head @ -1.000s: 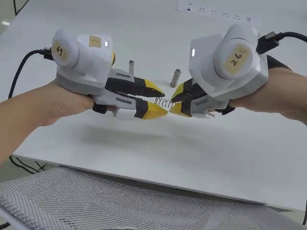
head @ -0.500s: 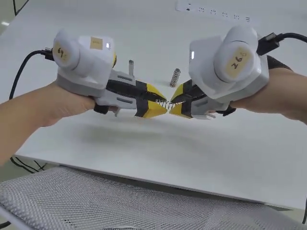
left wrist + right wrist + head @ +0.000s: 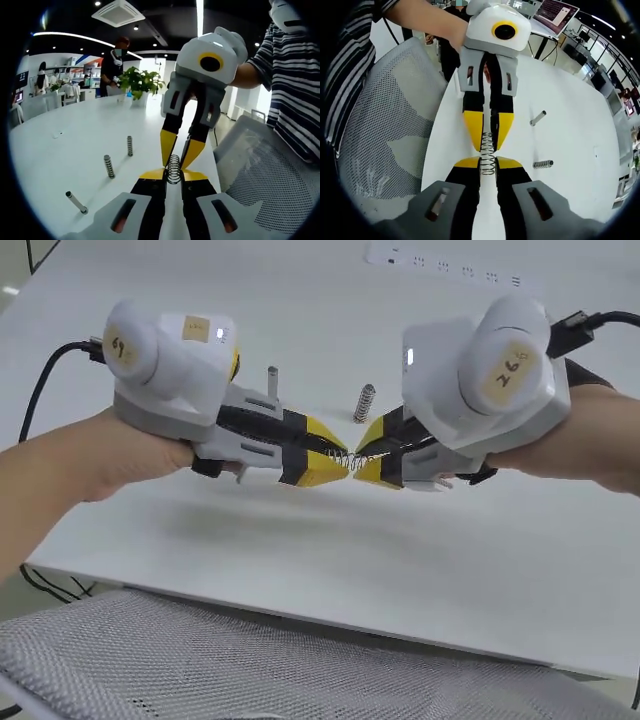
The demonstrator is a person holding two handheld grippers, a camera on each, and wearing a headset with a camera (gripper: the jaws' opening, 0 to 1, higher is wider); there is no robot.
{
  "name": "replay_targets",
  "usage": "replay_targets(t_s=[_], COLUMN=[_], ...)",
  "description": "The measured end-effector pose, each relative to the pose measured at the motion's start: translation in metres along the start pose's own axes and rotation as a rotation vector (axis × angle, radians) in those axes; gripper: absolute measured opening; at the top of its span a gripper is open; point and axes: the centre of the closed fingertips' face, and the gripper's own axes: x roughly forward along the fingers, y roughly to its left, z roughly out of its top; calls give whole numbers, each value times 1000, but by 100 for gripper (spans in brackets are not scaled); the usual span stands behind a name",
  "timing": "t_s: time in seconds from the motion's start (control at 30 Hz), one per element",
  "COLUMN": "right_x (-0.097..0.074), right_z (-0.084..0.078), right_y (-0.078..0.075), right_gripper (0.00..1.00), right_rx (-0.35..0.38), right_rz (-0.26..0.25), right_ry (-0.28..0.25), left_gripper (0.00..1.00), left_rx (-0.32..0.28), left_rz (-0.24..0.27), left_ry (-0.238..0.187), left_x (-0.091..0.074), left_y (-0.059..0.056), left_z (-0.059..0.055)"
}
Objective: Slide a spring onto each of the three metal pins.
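White tabletop (image 3: 300,550) in an office bears 3 pins (image 3: 75,201); left claw (image 3: 173,176) and right claw (image 3: 488,164) both clench 1 spring (image 3: 351,453).

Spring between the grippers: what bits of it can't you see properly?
- Head view: the spring is tiny and thin, and the yellow tips of the left gripper and right gripper cover both ends.
- Left gripper view: its far end is tucked between the right gripper's tips.
- Right gripper view: its far end is hidden between the left gripper's tips.
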Motion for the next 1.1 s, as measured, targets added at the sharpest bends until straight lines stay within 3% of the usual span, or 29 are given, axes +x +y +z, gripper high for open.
replay_targets(t_s=[0.1,0.3,0.47,0.73,1.1], right_x=[-1,-5,-7,-5,-13], right_z=[0,-15,-12,-7,1], right_y=[0,-3,1,1,0], right_gripper=[13,18,18,13,12], right_rx=[21,54,22,-28,-108], right_rz=[-4,-28,-26,-20,-23], right_ry=[-13,-33,-63,-61,-79], left_gripper=[8,8,8,8,8], left_rx=[-5,-13,-15,-17,-28], left_rz=[-5,-8,-14,-17,-13], left_ry=[-4,2,10,14,36], left_x=[-1,-5,-5,-5,-6], left_y=[-1,-2,-3,-3,-2], left_z=[1,0,-1,2,-5])
